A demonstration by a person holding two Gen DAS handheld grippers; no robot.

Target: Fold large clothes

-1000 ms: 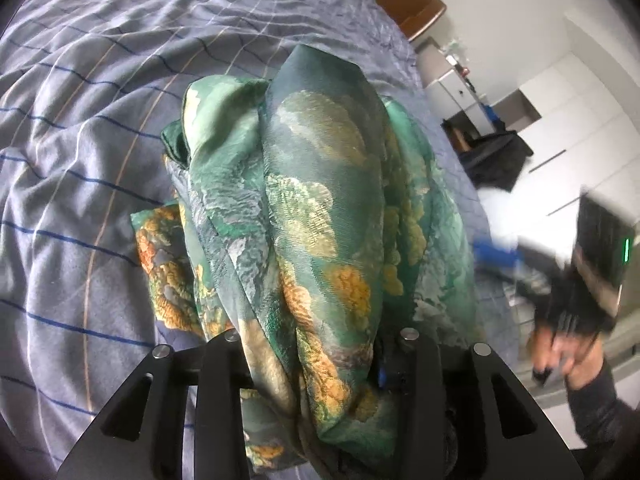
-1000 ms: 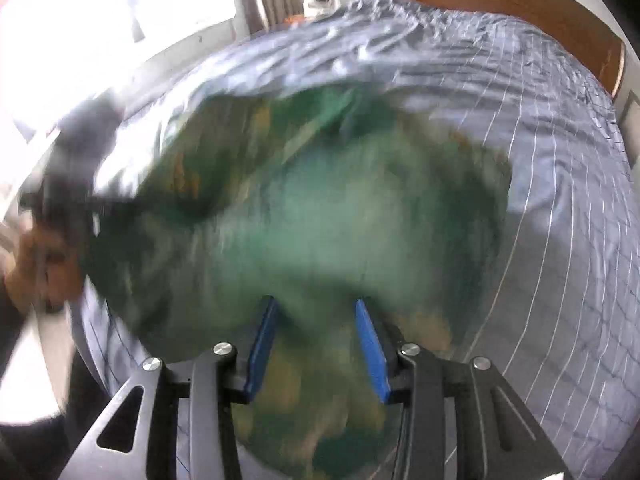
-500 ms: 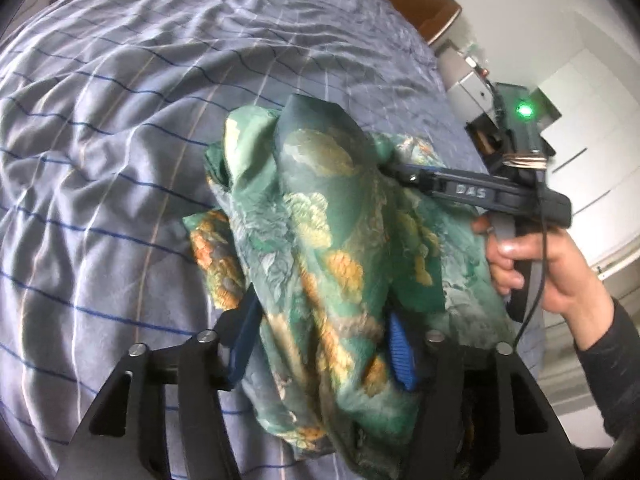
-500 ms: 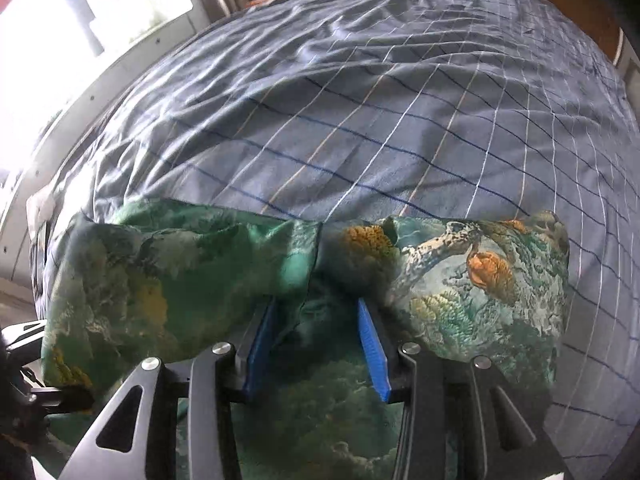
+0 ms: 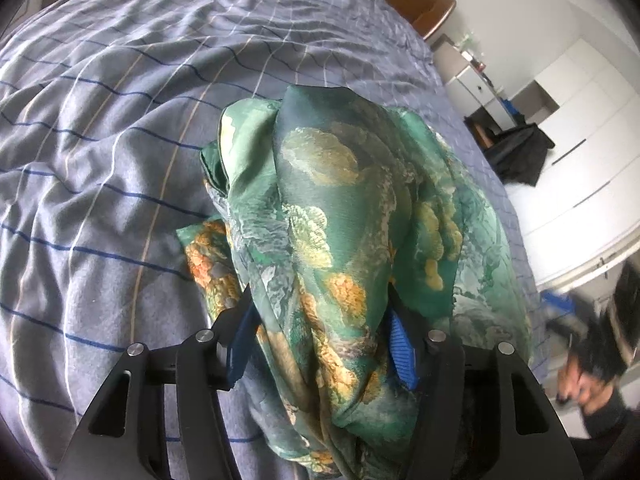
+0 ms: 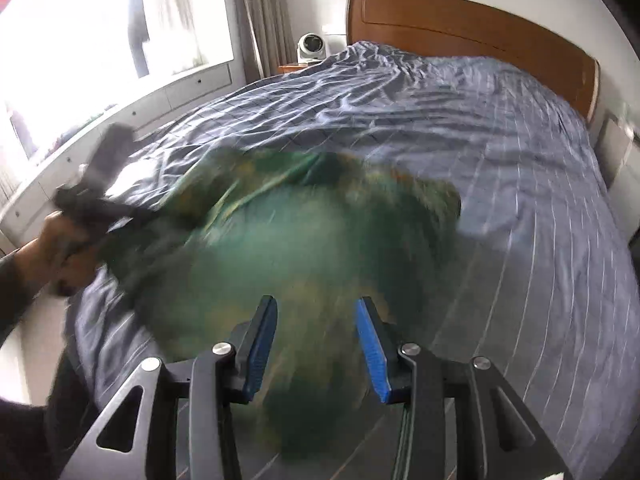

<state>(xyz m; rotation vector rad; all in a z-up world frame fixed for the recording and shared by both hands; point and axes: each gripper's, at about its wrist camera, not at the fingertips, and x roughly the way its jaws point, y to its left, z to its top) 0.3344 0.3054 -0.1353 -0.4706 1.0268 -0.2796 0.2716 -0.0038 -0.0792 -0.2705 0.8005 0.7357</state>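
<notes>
One big bed fills the room, its blue-grey checked cover rumpled, wooden headboard at the far end. On the cover lies the green floral garment, bunched in a heap near the foot edge. The left gripper has just been spreading its jaws, and a fold of that cloth hangs between the blue pads, draped rather than squeezed. The right gripper sits partly open above the garment, nothing pressed between its pads, though the cloth beneath is badly blurred there.
</notes>
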